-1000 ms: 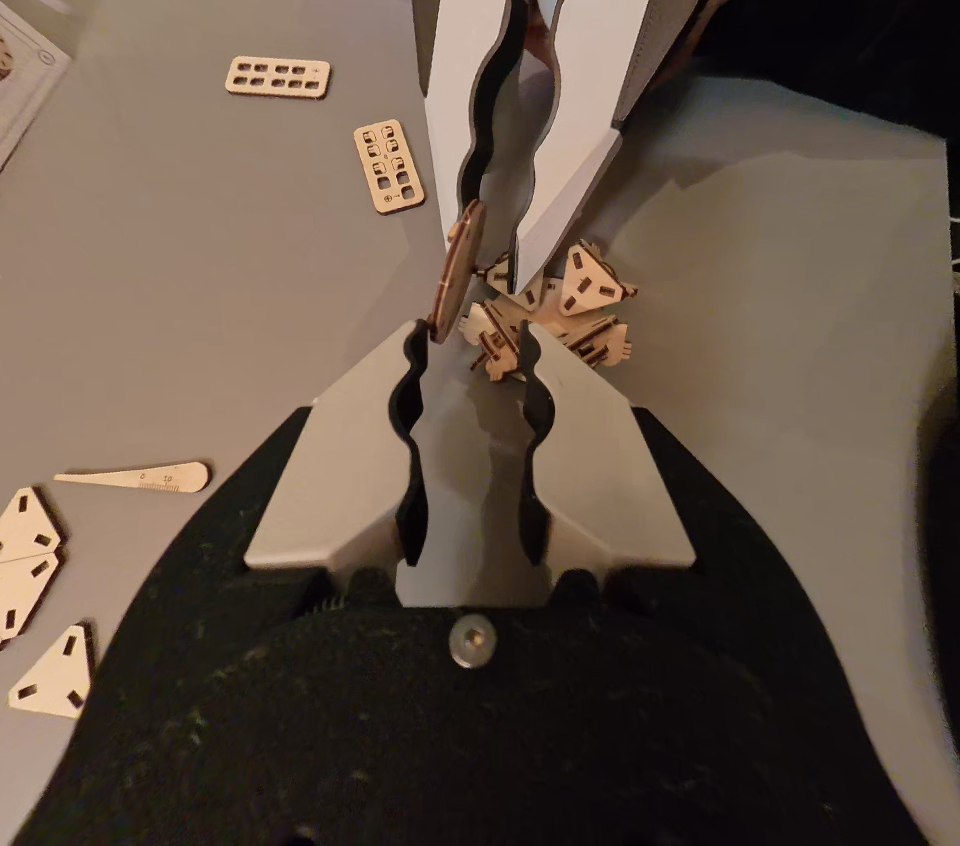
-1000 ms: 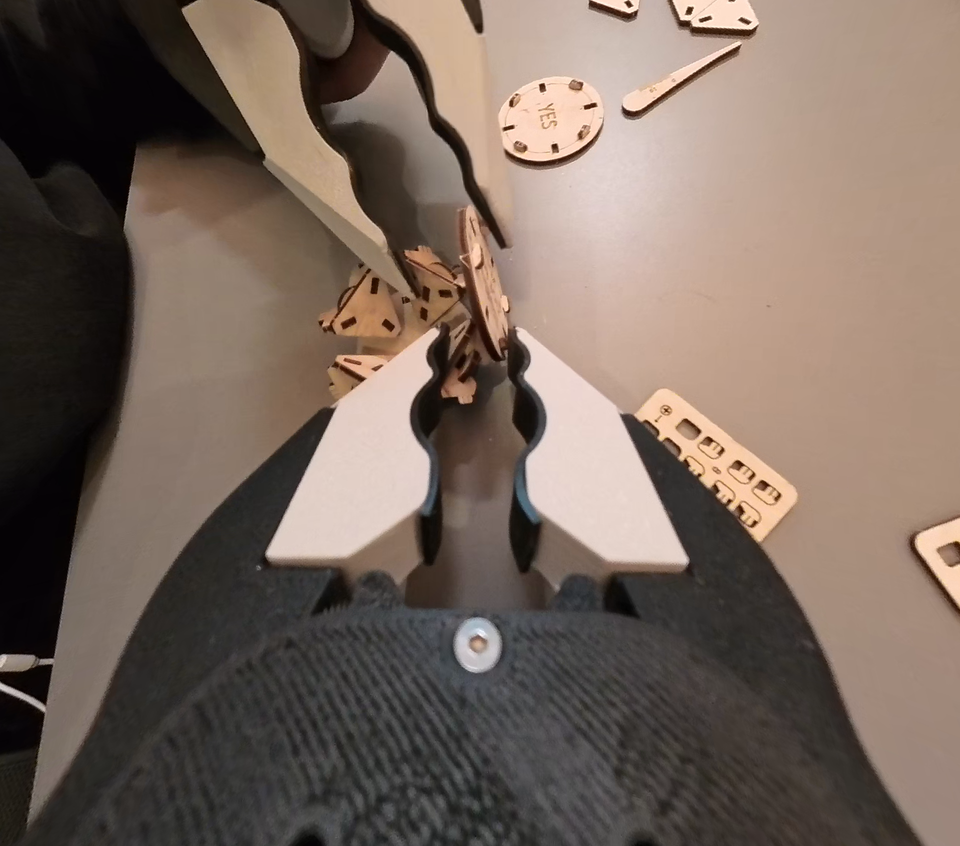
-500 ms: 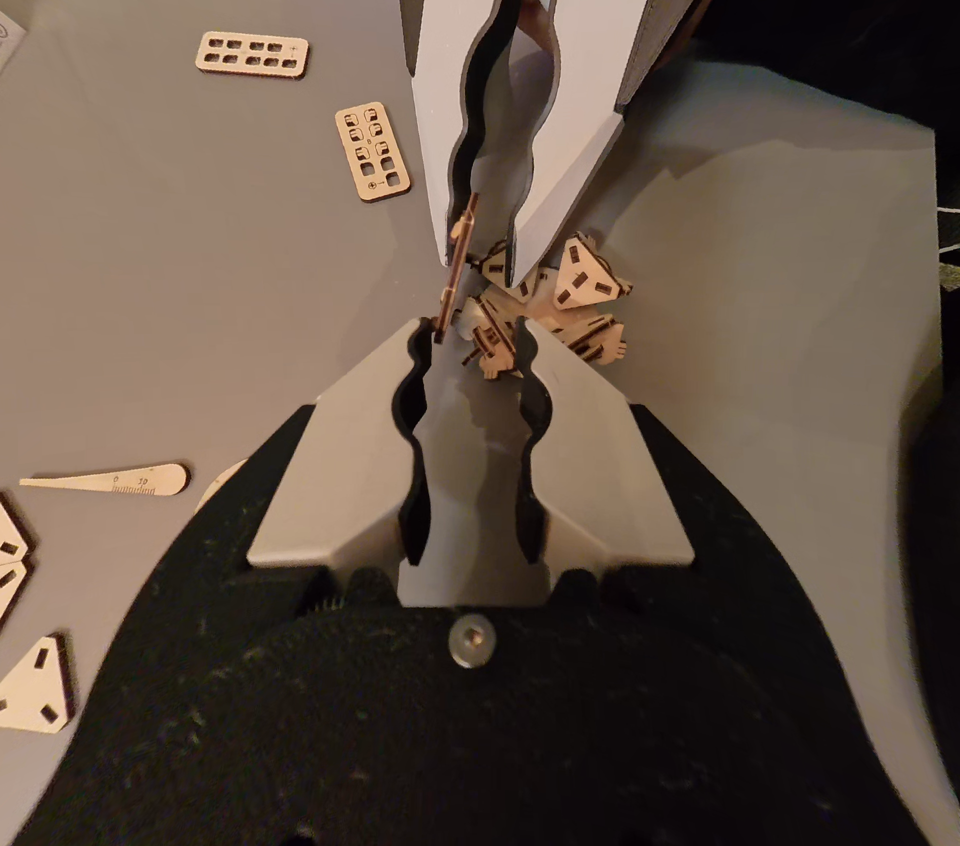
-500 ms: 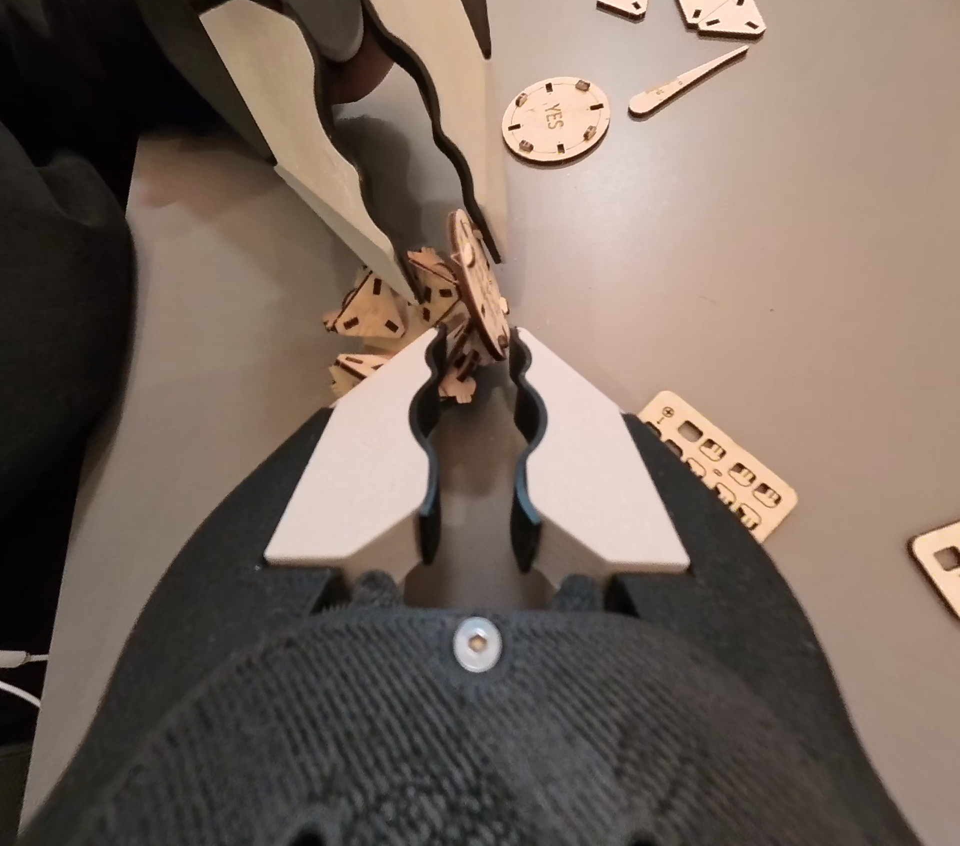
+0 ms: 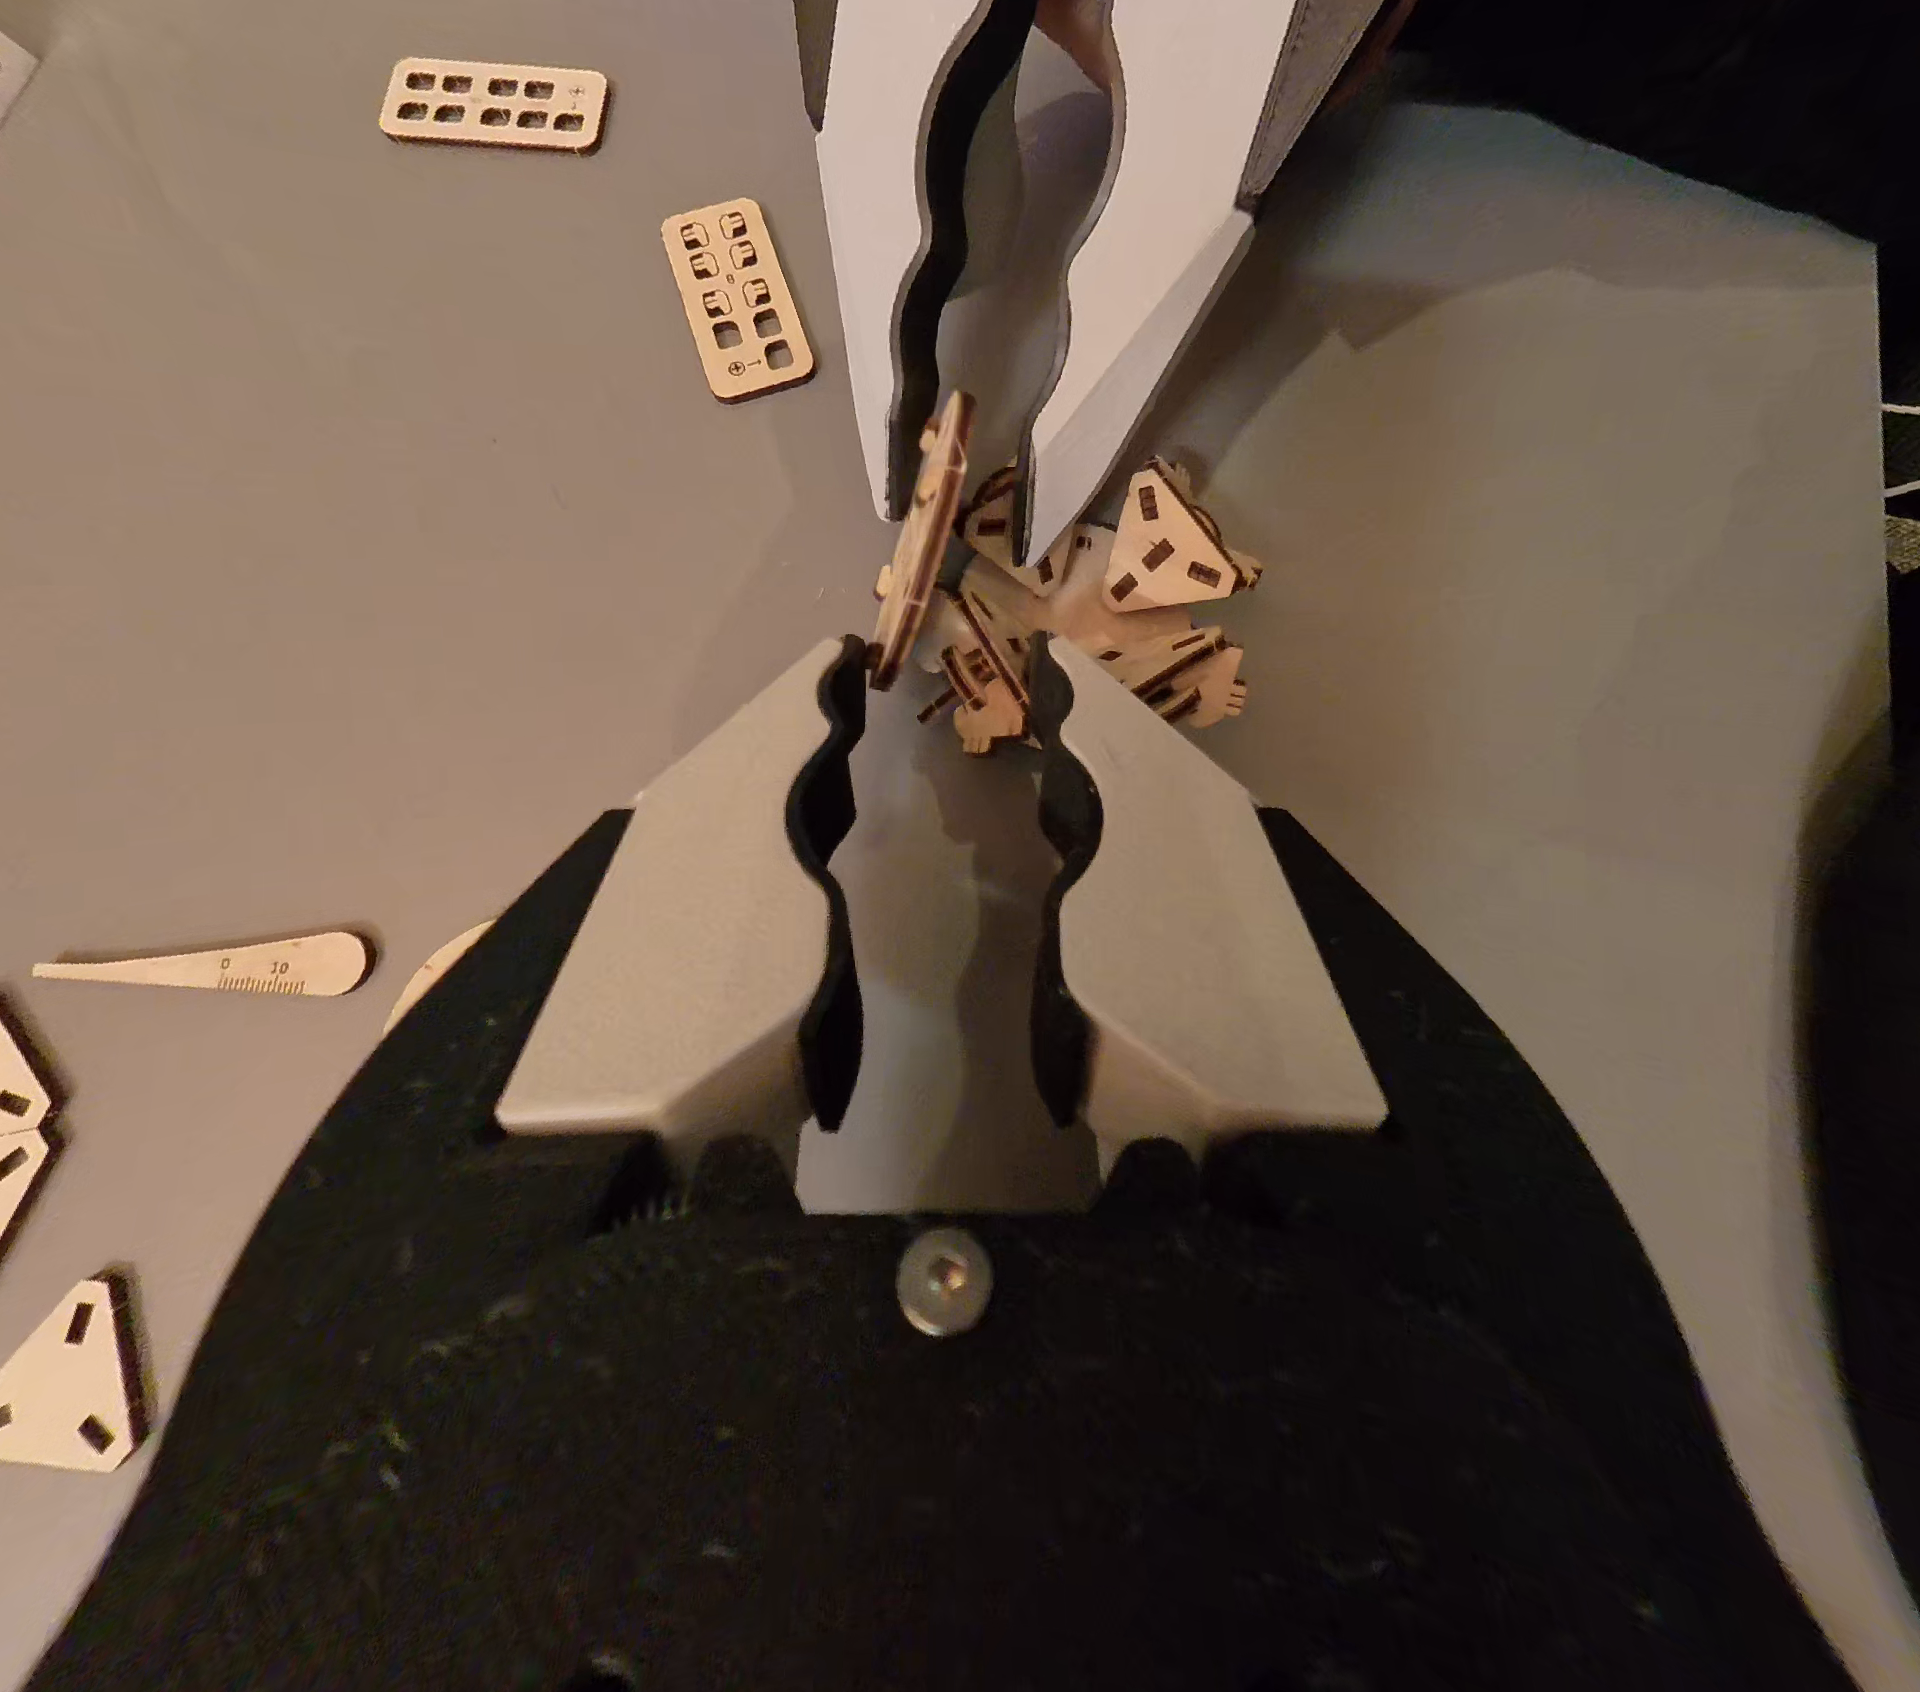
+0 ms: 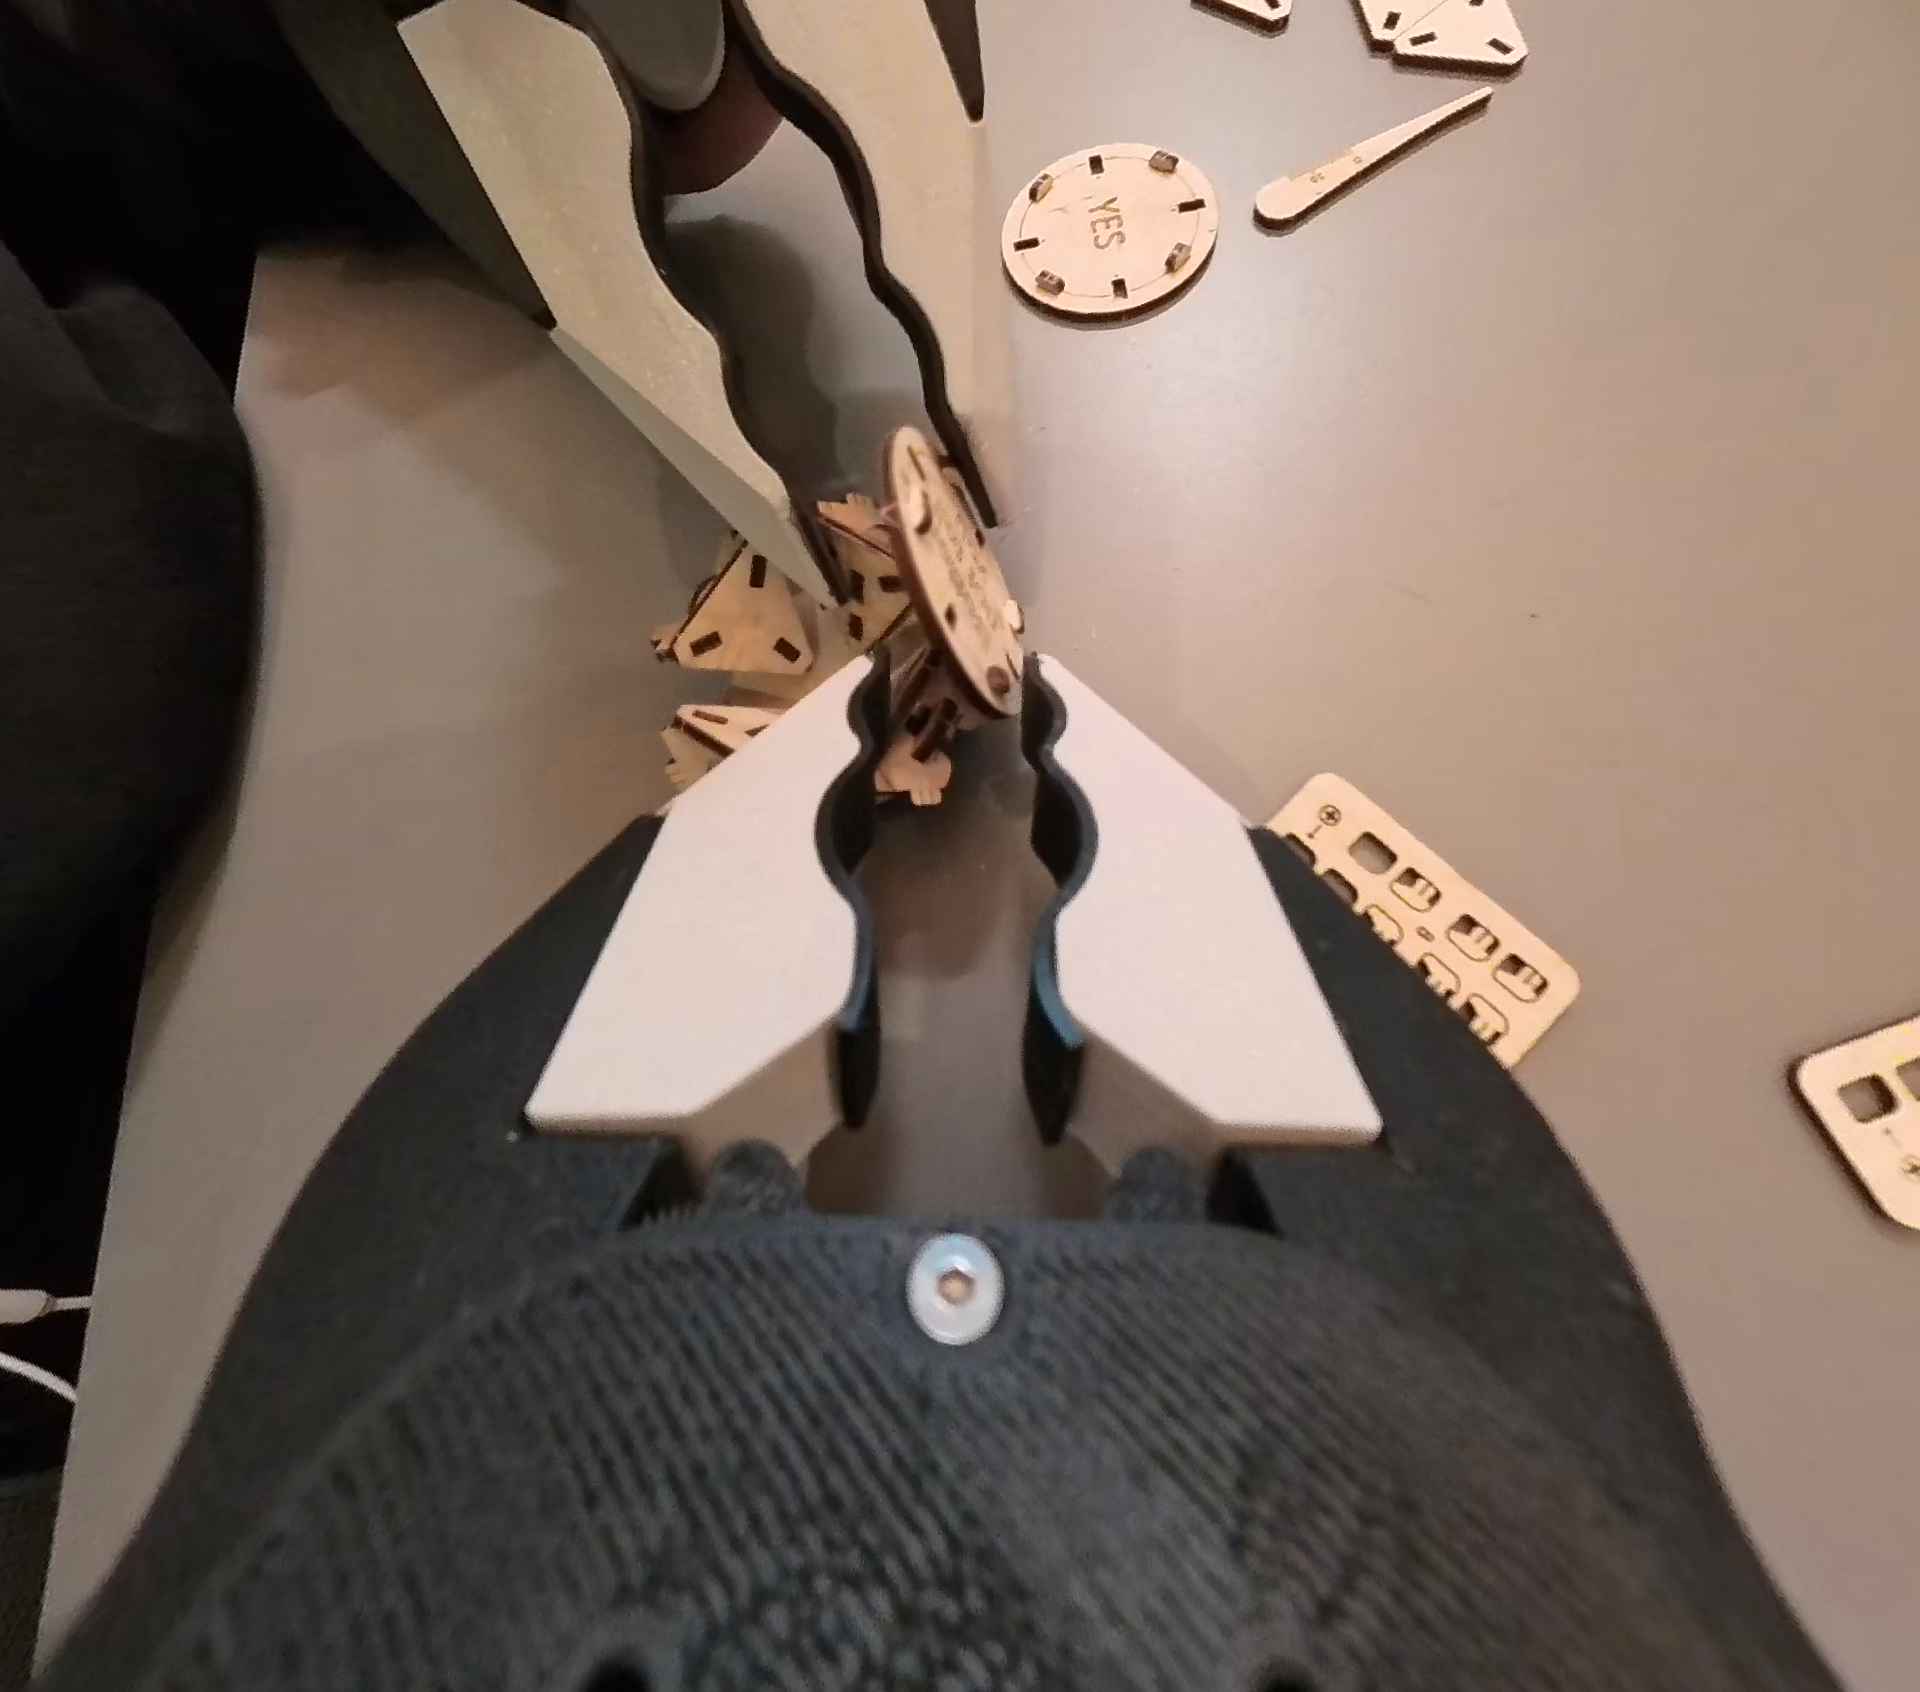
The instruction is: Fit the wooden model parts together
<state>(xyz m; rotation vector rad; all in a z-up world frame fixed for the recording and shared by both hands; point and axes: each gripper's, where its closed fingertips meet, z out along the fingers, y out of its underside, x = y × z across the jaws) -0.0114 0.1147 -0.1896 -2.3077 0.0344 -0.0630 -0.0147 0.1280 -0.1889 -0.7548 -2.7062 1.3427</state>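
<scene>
Plywood model [image 5: 1174,562], clamped at 12 o'clock by the left gripper [image 5: 951,671], is held with one pad on the rim of its disc [image 5: 920,562] and one on its slotted triangles, and from beyond it is pinched likewise by the right gripper [image 5: 956,530]. It is judged light and stiff, yet brittle at its push-fit tabs, so hold is best taken on flat faces; spare pieces [image 5: 738,297] are seen at 10 o'clock on the grey table [image 5: 312,499].
</scene>
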